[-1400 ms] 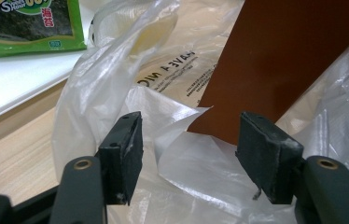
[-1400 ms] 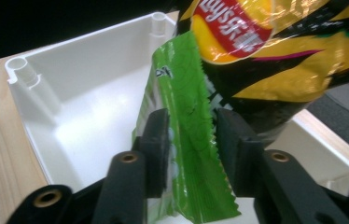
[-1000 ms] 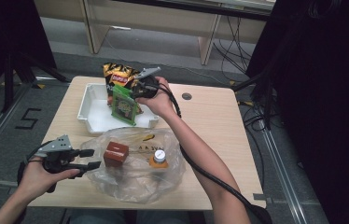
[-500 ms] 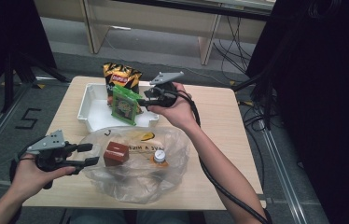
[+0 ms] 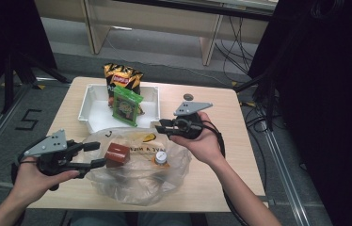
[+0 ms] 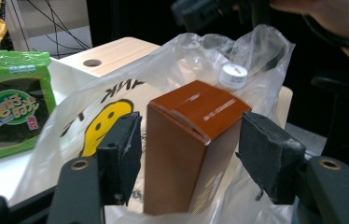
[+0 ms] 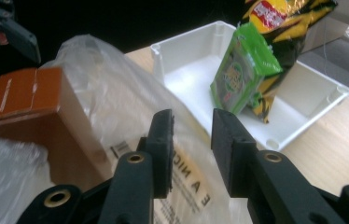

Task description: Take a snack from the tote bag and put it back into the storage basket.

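A brown carton (image 5: pixel 117 154) stands upright inside a clear plastic bag (image 5: pixel 139 181) on the table, beside a small bottle with a white cap (image 5: pixel 161 156). My left gripper (image 5: pixel 99 155) is open at the bag's left side. In the left gripper view (image 6: pixel 192 120) the carton (image 6: pixel 189 149) stands between the jaws with the pads off it. My right gripper (image 5: pixel 160 126) hovers over the bag's far right rim. Its jaws have just been closing to a narrow gap (image 7: pixel 191 127) with nothing pinched between them. A green seaweed packet (image 5: pixel 127 105) leans in the white tray (image 5: pixel 87 109).
A yellow and black chips bag (image 5: pixel 123 76) stands at the tray's far edge. The tray (image 7: pixel 303 88) sits behind the plastic bag. The wooden table (image 5: pixel 221 141) has a round hole (image 5: pixel 188 97) near its far right. Floor lies beyond all edges.
My right gripper has left the green packet in the tray and moved right and nearer, to the bag's rim, with its jaws narrowing. My left gripper has risen slightly beside the carton.
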A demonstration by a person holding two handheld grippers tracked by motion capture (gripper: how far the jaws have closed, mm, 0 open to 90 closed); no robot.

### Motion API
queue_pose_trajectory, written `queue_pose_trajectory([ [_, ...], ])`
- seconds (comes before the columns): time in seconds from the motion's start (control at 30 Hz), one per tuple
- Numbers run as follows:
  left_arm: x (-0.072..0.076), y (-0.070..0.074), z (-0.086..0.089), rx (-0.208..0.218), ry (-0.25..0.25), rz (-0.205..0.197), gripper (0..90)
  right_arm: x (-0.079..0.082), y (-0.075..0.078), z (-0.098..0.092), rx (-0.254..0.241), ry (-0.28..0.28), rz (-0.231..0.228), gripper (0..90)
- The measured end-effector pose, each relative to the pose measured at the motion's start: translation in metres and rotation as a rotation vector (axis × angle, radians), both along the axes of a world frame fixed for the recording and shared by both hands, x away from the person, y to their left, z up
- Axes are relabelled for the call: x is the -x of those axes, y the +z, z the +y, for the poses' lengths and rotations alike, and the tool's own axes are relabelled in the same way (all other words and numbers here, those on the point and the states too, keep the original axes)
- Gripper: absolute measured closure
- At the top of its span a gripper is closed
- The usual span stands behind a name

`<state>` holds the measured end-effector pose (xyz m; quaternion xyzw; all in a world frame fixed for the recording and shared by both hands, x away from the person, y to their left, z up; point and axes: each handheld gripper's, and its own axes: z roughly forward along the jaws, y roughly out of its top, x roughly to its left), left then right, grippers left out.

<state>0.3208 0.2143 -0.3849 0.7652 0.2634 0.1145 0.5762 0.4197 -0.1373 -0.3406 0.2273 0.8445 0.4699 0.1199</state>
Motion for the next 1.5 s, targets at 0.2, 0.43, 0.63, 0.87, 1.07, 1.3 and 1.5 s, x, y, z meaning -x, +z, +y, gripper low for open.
queue_pose_trajectory([
  [0.2,0.000,-0.001,-0.003,0.023,0.012,-0.001,36.7,0.022,-0.012,-0.014,-0.022,-0.014,0.041,66.7],
  [0.43,-0.001,-0.004,0.004,0.068,0.052,0.007,35.9,0.035,-0.030,-0.018,-0.086,0.061,0.086,50.2],
  [0.63,-0.004,-0.013,0.012,0.105,0.072,0.033,35.3,0.040,-0.049,-0.017,-0.091,0.114,0.103,37.9],
  [0.87,-0.009,-0.030,0.023,0.146,0.069,0.093,35.3,0.043,-0.068,-0.018,-0.077,0.134,0.105,30.1],
  [1.07,-0.014,-0.048,0.027,0.139,0.054,0.164,36.4,0.044,-0.098,-0.020,-0.056,0.143,0.130,26.2],
  [1.3,-0.019,-0.070,0.027,0.050,0.063,0.219,40.5,0.043,-0.109,-0.019,-0.065,0.151,0.122,27.1],
  [1.5,-0.020,-0.077,0.021,0.009,0.056,0.227,41.6,0.044,-0.118,-0.016,-0.031,0.159,0.125,30.9],
])
